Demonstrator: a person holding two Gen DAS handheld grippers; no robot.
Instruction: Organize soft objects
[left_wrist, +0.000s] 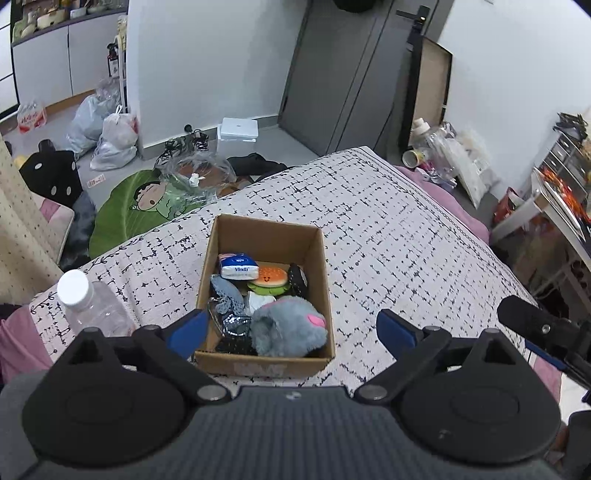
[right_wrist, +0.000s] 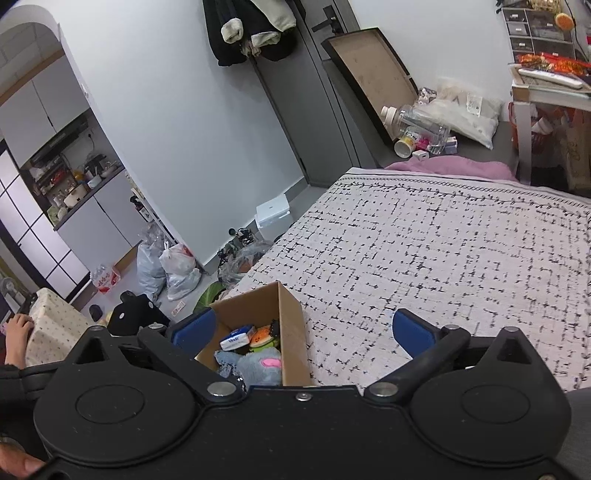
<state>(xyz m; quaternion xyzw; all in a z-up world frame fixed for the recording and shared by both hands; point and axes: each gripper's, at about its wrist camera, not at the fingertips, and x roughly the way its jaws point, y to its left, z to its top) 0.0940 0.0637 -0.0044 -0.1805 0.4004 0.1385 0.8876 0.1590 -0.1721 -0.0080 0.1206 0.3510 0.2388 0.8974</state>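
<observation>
An open cardboard box (left_wrist: 266, 226) stands on the patterned bed cover (left_wrist: 399, 229). Inside lie a grey plush mouse (left_wrist: 284, 332) with a pink ear, a burger toy (left_wrist: 272, 277), a tissue pack (left_wrist: 238, 266), a grey knit piece (left_wrist: 227, 295) and a black soft item (left_wrist: 297, 277). My left gripper (left_wrist: 292, 330) hovers over the box's near end, open, its blue pads (left_wrist: 188, 332) wide apart with nothing pressed between them. My right gripper (right_wrist: 303, 332) is open too, above the box (right_wrist: 291, 343) and the cover to its right, holding nothing.
A clear plastic bottle (left_wrist: 92, 306) with a white cap stands left of the box near the bed's edge. Bags (left_wrist: 114, 140), shoes and a green mat (left_wrist: 144, 206) lie on the floor beyond. A person's hand (right_wrist: 16, 330) rests at the far left.
</observation>
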